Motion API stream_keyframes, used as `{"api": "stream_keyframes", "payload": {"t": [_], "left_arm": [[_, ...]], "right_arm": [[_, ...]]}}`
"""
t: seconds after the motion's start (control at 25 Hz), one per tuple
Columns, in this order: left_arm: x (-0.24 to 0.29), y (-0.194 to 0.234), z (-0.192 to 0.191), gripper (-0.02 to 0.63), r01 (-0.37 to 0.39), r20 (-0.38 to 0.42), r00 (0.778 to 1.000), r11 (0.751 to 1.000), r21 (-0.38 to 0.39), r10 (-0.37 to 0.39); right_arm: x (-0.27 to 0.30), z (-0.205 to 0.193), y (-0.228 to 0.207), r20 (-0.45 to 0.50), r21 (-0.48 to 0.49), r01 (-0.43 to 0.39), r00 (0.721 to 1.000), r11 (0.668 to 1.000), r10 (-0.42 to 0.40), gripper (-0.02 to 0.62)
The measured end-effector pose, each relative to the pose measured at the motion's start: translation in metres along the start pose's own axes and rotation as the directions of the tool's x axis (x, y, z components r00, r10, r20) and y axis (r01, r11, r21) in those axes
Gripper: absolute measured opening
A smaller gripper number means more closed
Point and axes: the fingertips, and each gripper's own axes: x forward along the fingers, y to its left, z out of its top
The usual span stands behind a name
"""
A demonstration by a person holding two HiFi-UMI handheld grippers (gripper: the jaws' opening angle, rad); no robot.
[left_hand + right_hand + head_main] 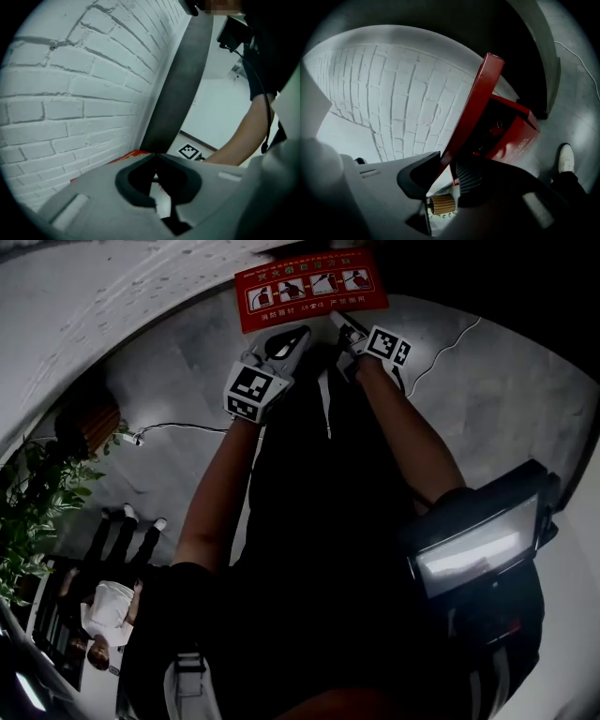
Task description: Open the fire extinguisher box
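Observation:
The fire extinguisher box's red lid (309,287), printed with instruction pictures, lies at the top of the head view. In the right gripper view the lid (476,108) stands raised off the red box body (518,136), and the dark inside shows. My right gripper (447,161) is shut on the lid's lower edge, which runs between its pads. In the head view that gripper (349,334) touches the lid's near edge. My left gripper (291,341) hovers just short of the lid, and its tips (156,154) meet with nothing between them.
A white brick wall (393,93) rises behind the box, with a dark upright post (176,93) beside it. A cable (178,427) trails over the grey floor. A potted plant (37,493) and a standing person (112,587) are at the left. My shoe (566,157) is near the box.

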Motion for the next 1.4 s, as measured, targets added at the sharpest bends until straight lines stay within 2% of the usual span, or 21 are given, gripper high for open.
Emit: {"api": "stream_keyframes", "payload": {"t": [0.2,0.56,1.04,1.4], "left_arm": [[-0.013,0.013,0.02,0.0,-0.025,0.025,0.999,1.0,0.013,0.025],[-0.031,0.033,0.024,0.0,-0.072,0.037,0.997,0.997,0.003,0.072],[-0.037,0.04,0.028,0.0,-0.093,0.042,0.995,0.996,-0.012,0.094],[-0.041,0.048,0.031,0.0,-0.127,0.051,0.99,0.991,-0.03,0.128]], "right_arm": [[0.01,0.027,0.042,0.025,-0.053,-0.042,0.999,0.998,0.044,0.104],[0.046,0.083,0.092,0.091,-0.125,-0.116,0.988,0.985,0.127,0.08],[0.08,0.13,0.115,0.126,-0.144,-0.138,0.98,0.98,0.157,0.064],[0.104,0.156,0.12,0.102,-0.18,-0.142,0.982,0.973,0.162,0.061]]}}
